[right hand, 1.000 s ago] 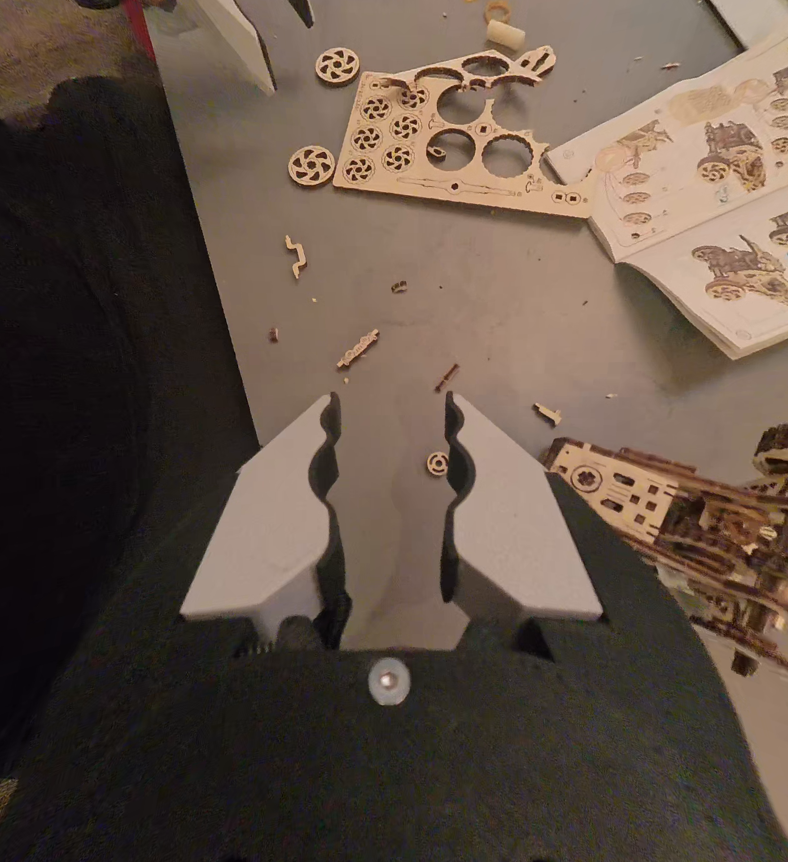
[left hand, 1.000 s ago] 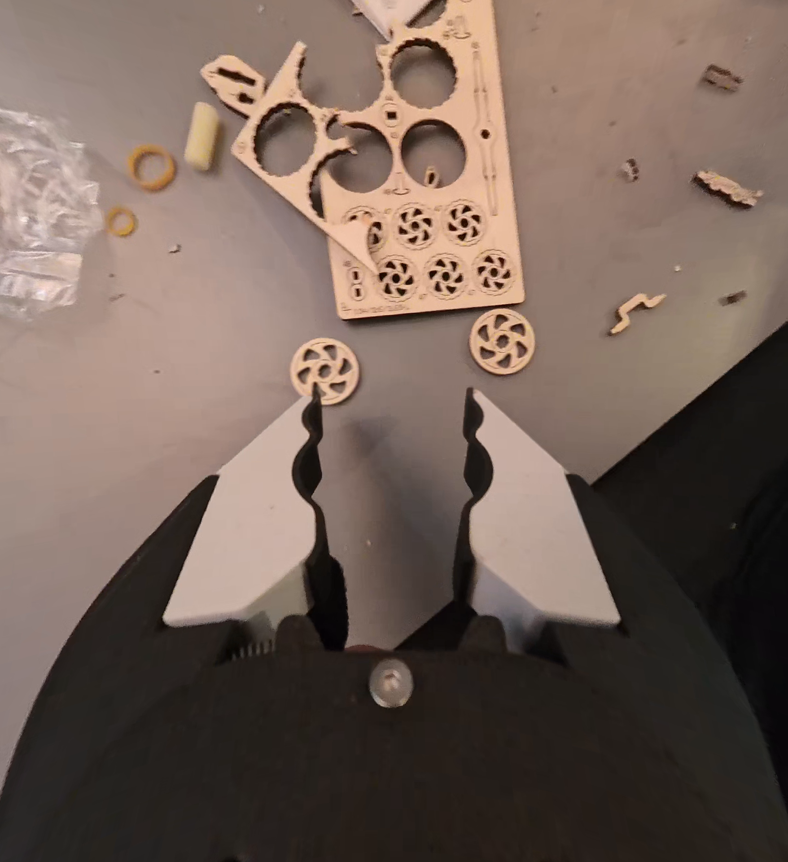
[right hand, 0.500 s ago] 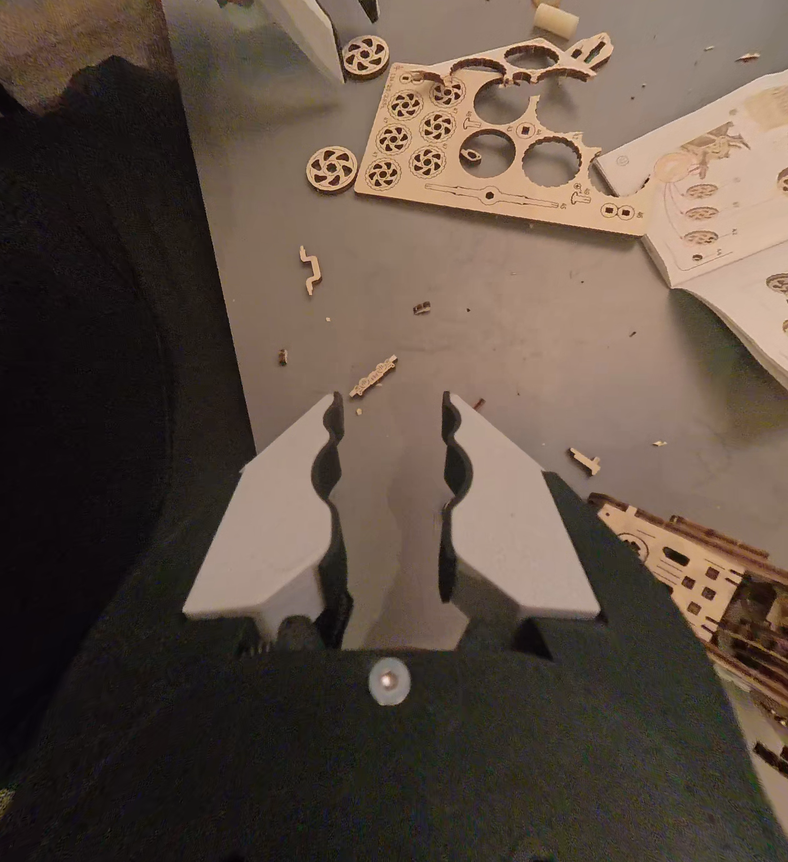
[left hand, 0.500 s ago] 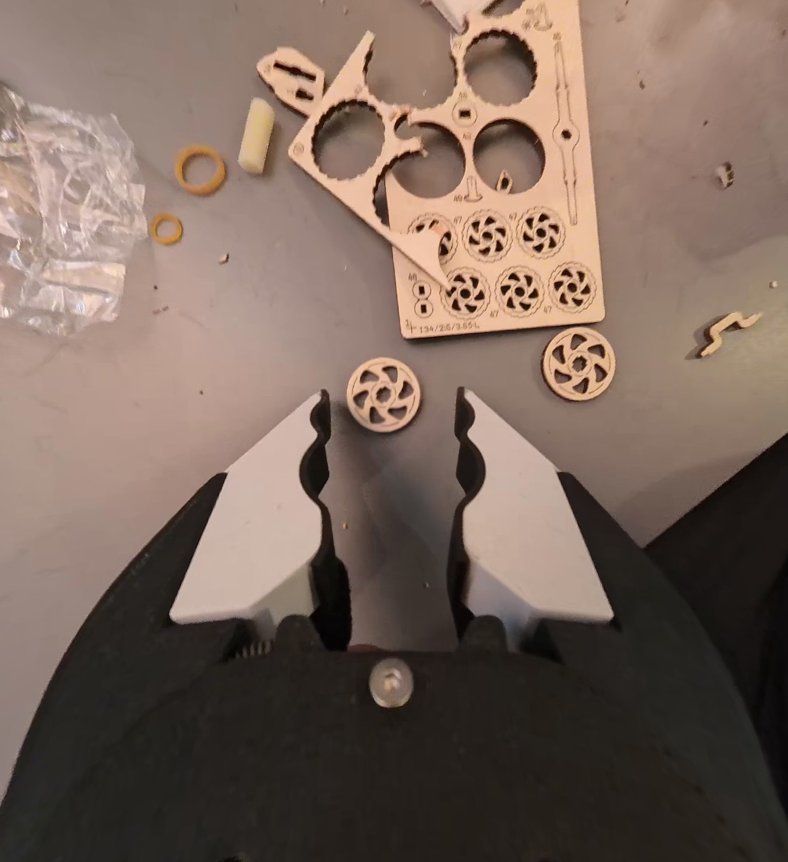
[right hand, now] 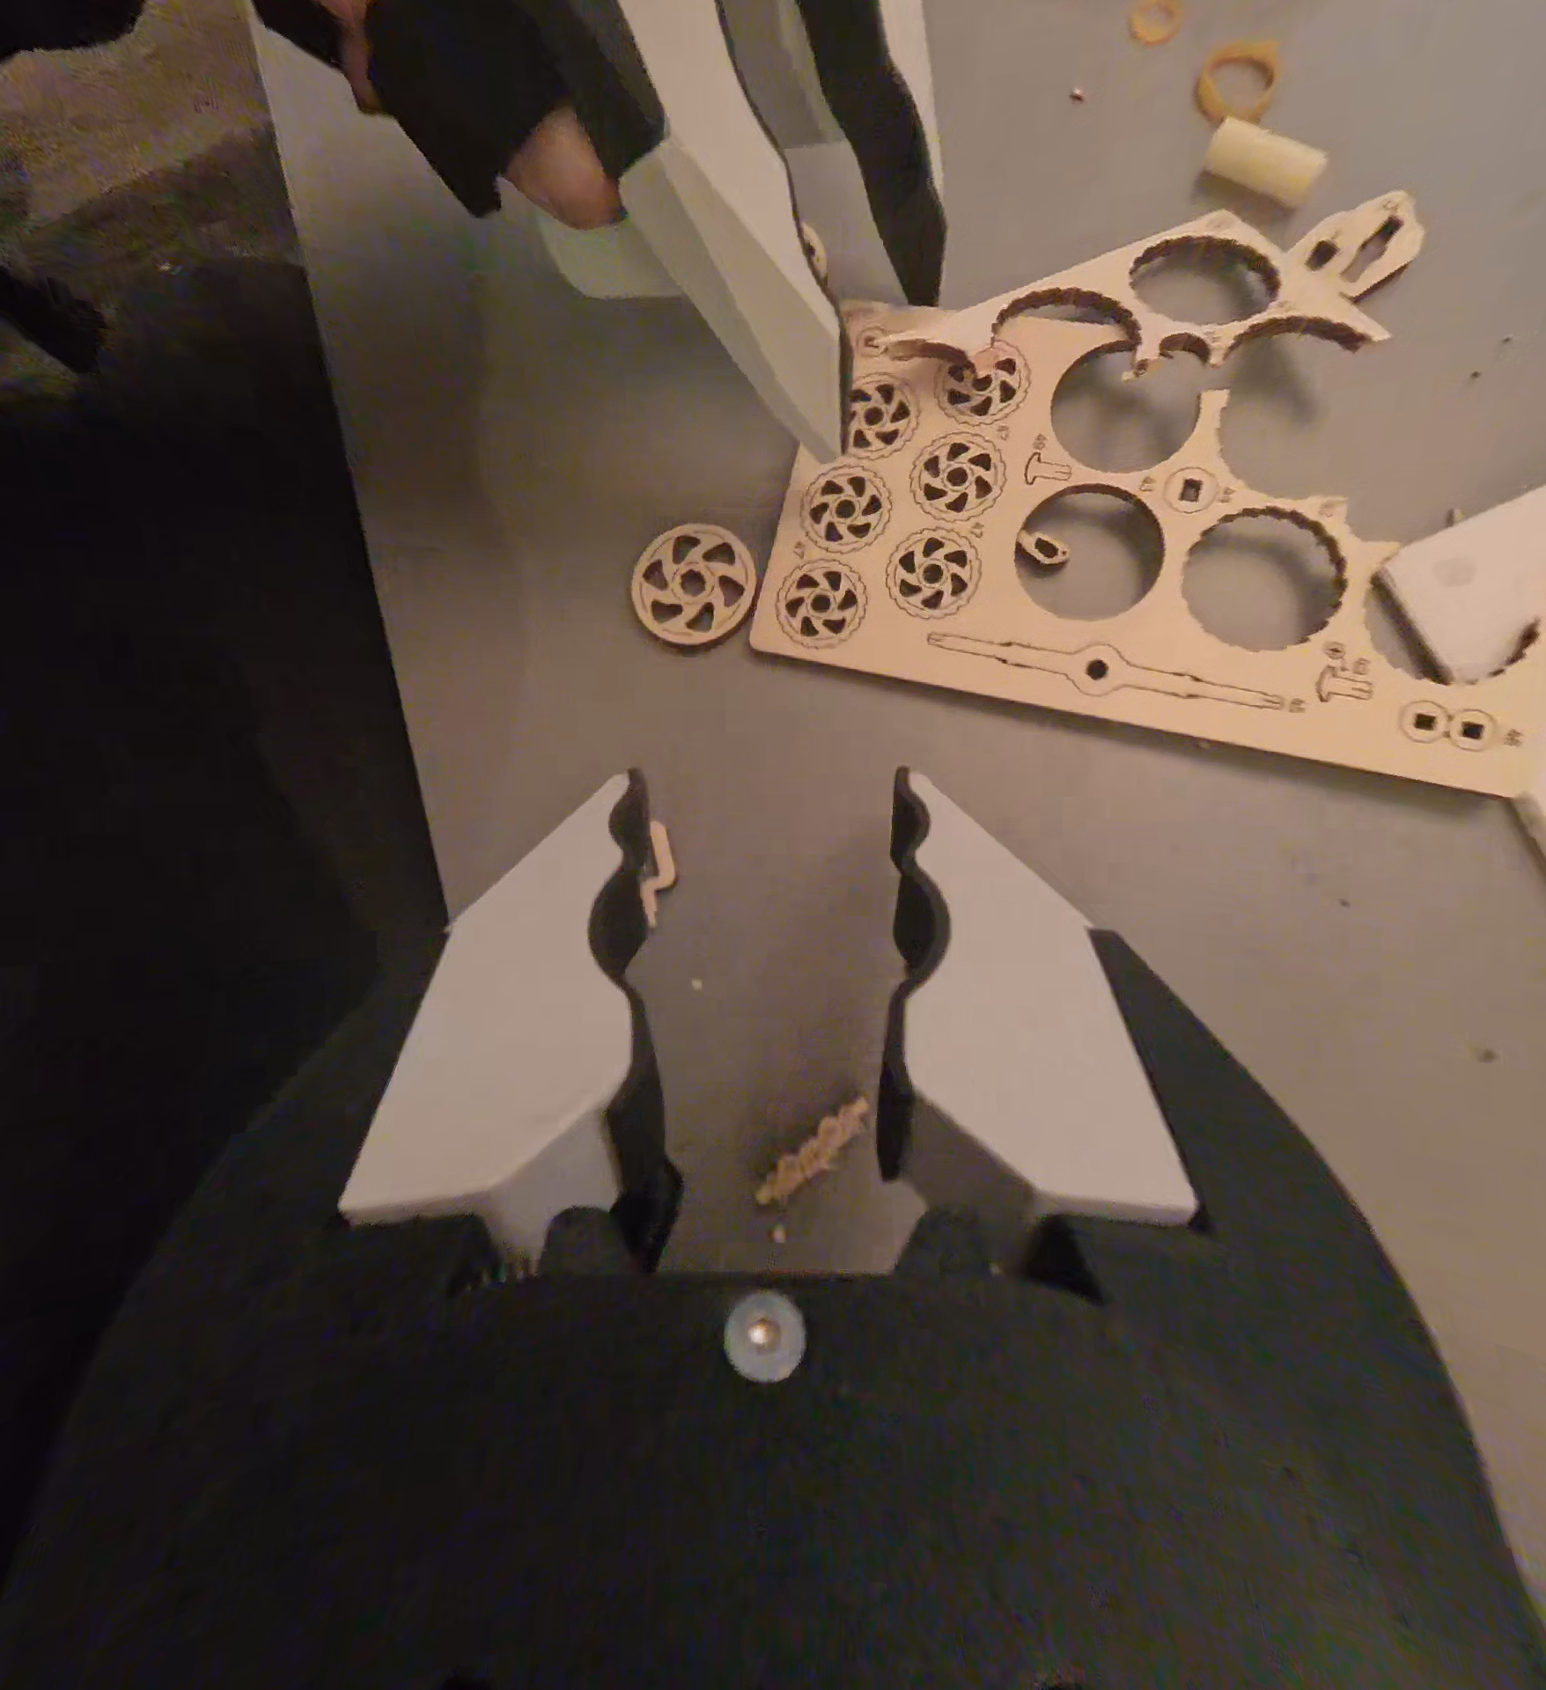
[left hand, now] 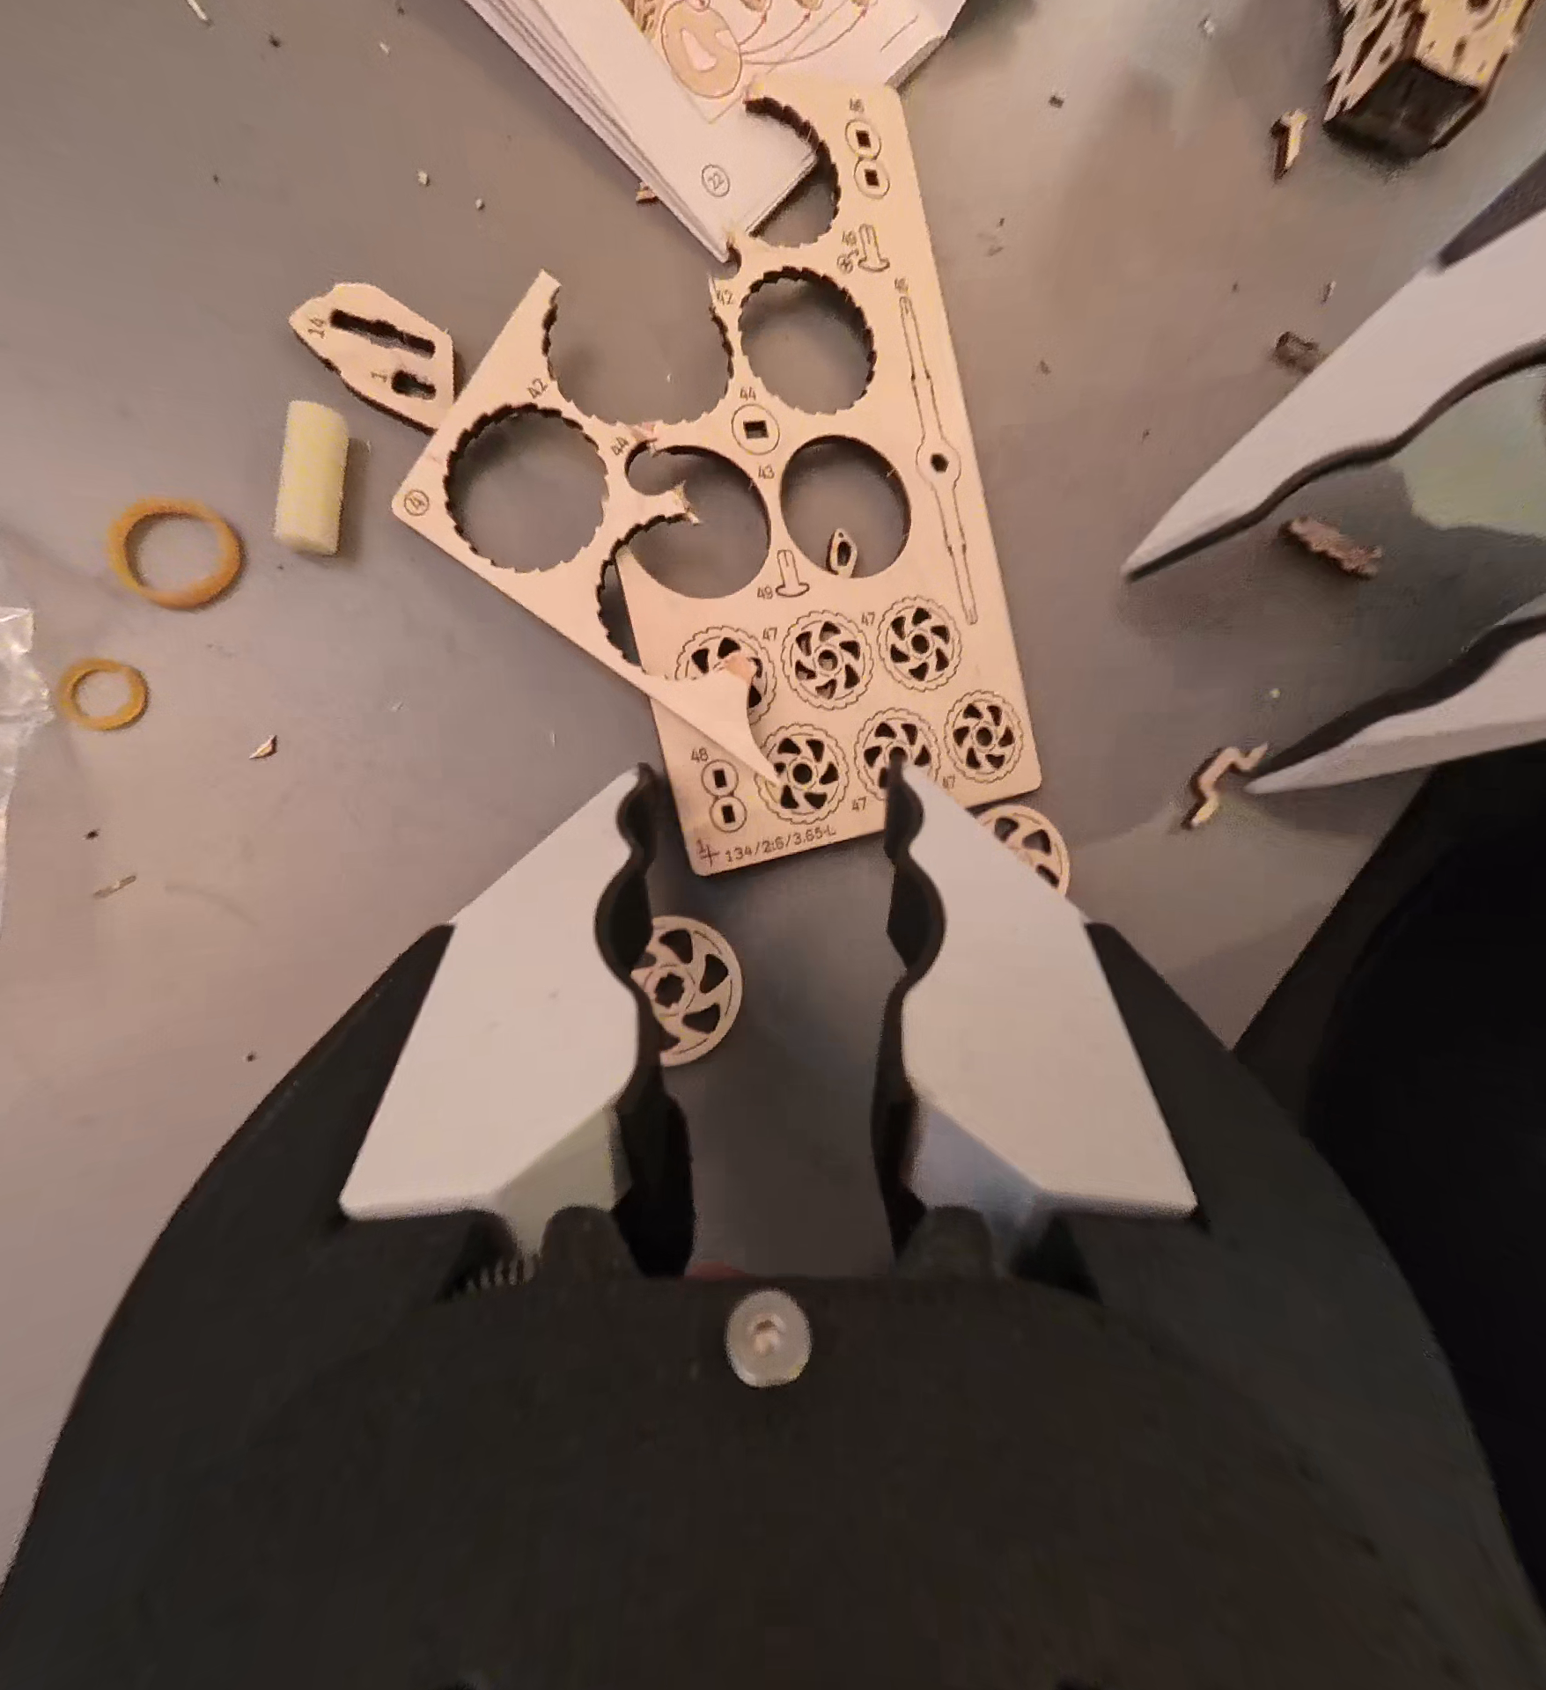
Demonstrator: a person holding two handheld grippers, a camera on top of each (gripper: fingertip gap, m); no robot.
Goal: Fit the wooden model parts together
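On the grey worktop (left hand: 202, 1052) my left tongs (left hand: 765, 796) gape empty over the wooden parts sheet (left hand: 852, 585); a loose wheel (left hand: 696, 992) lies between the fingers. My right tongs (right hand: 765, 796) gape empty too. Only the right view shows the toothed strip (right hand: 813, 1150).

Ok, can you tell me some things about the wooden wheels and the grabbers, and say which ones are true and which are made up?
1. Both grippers are open. True: the left gripper and the right gripper both show a wide gap.
2. A loose wooden wheel lies between the left gripper's fingers. True.
3. The left gripper is squeezing that wheel. False: it lies flat on the table, ungripped.
4. The wooden sheet has every part punched out. False: several small wheels remain in it.
5. Two yellow rings lie on the table. True.
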